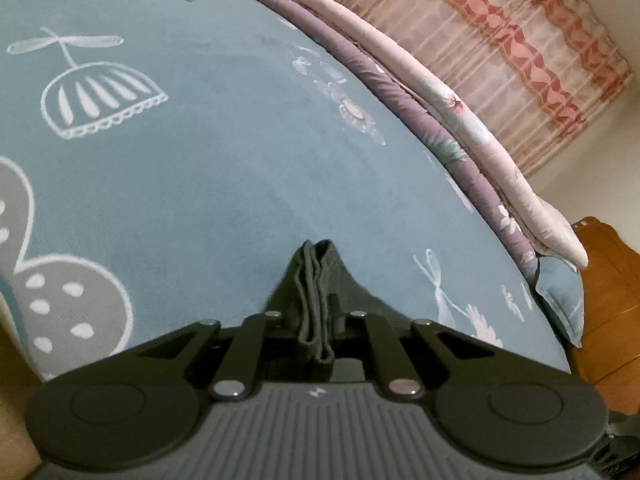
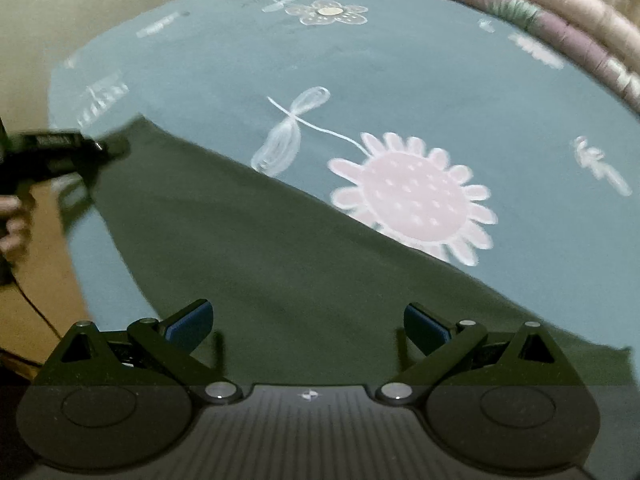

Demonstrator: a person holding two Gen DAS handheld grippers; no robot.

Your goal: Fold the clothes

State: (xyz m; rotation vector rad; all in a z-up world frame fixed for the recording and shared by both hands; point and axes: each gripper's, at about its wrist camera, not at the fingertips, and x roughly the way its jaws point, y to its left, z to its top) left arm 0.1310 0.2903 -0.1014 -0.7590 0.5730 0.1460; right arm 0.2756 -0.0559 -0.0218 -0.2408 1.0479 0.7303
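Left wrist view: left gripper [image 1: 316, 312] has its fingers pressed together on a bunched, layered edge of the dark garment [image 1: 316, 280]. Cloth stands up between the fingers and sticks out just past the tips. Ahead of the fingers is the bed [image 1: 224, 152], blue sheet with white line drawings. Further out and right of the fingers, a rolled quilt [image 1: 460, 136] runs along the bed's far edge. Curtain [image 1: 500, 60] behind it, wooden furniture [image 1: 608, 300] at far right.

Right wrist view: right gripper [image 2: 308, 324] has its fingers spread wide, blue pads [image 2: 192, 322] visible, nothing between them. The garment [image 2: 280, 256] lies flat on the bed [image 2: 400, 80] directly under and ahead of the fingers, its far edge running diagonally from upper left down to the right. Cannot tell if the fingertips touch the cloth. Beyond that edge, just right of centre, a pink flower print [image 2: 416, 196]. Far left of the fingers, the left gripper [image 2: 116, 146] grips the garment's corner; a hand [image 2: 14, 220] shows behind it, blurred.
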